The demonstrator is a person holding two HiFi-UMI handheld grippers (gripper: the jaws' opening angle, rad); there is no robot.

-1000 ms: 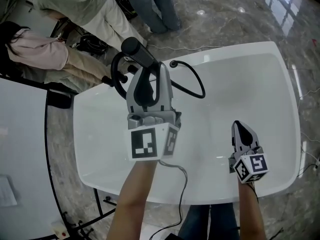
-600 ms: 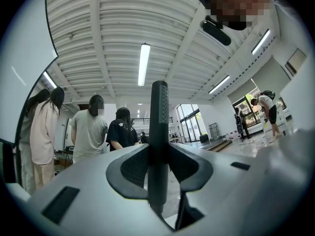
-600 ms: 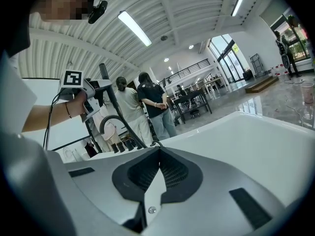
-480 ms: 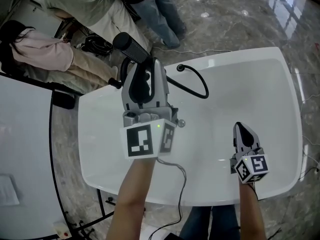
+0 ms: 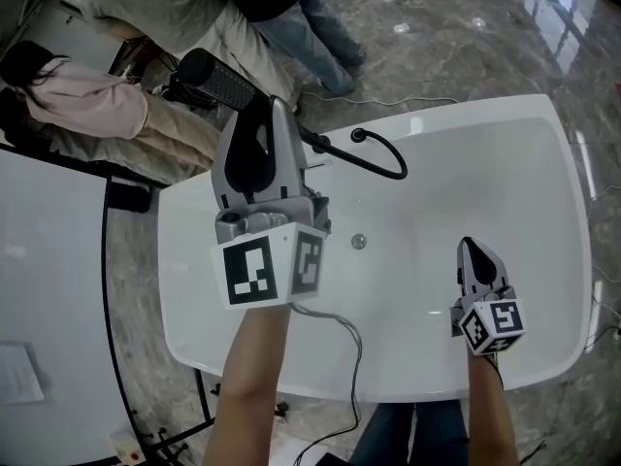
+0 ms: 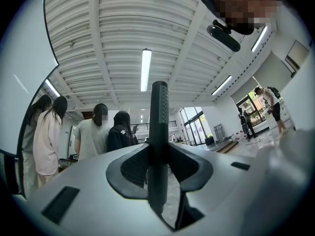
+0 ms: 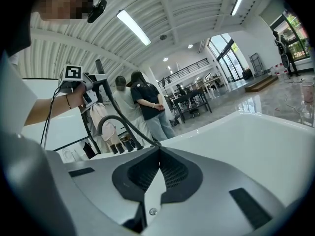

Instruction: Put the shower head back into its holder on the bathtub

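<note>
Now the left gripper (image 5: 260, 115), clamped on the shower head (image 5: 218, 81) projecting past its tips, is higher than a second ago, above the bathtub (image 5: 182, 289) rim. The right gripper (image 5: 473, 252), jaws together, empty, is unmoved.

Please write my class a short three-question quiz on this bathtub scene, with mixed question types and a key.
1. What does the left claw grip? A) a towel B) the shower head C) nothing
2. True or false: the right claw is shut with nothing in it.
3. Fill in: the right claw hangs over the white ____.
Key: 1 B; 2 true; 3 bathtub.
</note>
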